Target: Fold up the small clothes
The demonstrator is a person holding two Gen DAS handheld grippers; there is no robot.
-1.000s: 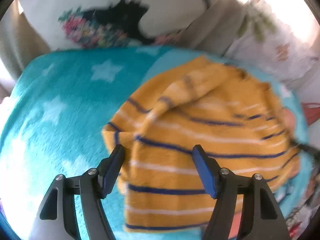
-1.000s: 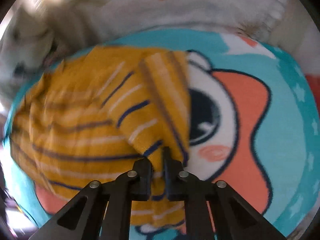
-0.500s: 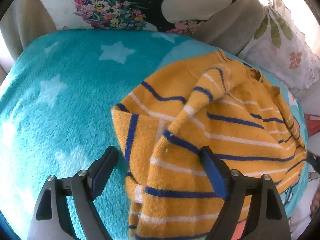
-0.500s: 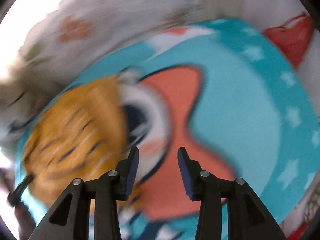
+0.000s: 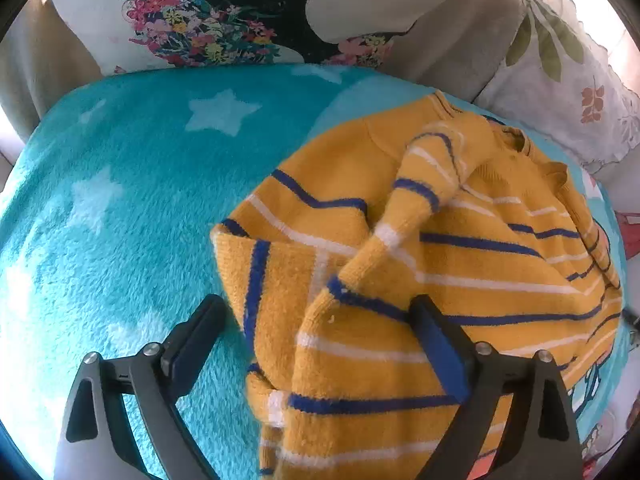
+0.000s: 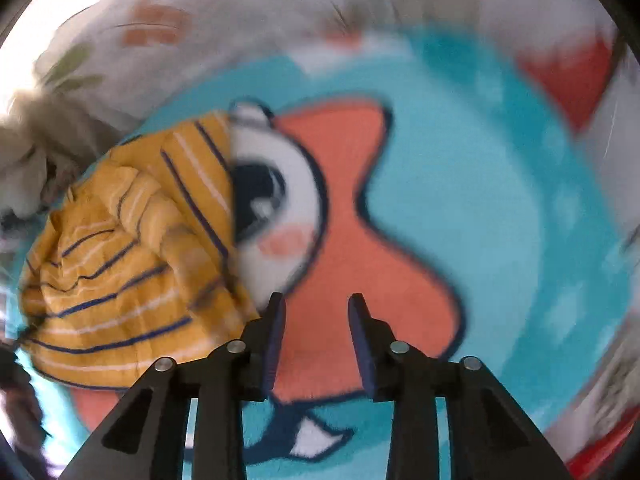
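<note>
A small yellow sweater (image 5: 460, 264) with blue and white stripes lies on a teal star blanket (image 5: 120, 200), one sleeve folded across its body. My left gripper (image 5: 320, 320) hangs over the sweater's near left corner. Its jaws are opening wide, with the folded edge between them and neither pad pressing on it. In the right wrist view the sweater (image 6: 132, 248) lies bunched at the left. My right gripper (image 6: 316, 316) is to its right, above the blanket's orange cartoon figure (image 6: 352, 220). Its jaws are closing with nothing between them.
A white pillow with flowers and a black shape (image 5: 224, 20) stands behind the blanket, next to a beige sofa cushion (image 5: 448, 44) and a leaf-print pillow (image 5: 568, 92). A red patch (image 6: 572, 76) shows beyond the blanket's far right edge.
The right gripper let go of the sweater sleeve and swung right, off the sweater and over the orange figure. The left gripper spread wider and sank closer to the sweater's corner.
</note>
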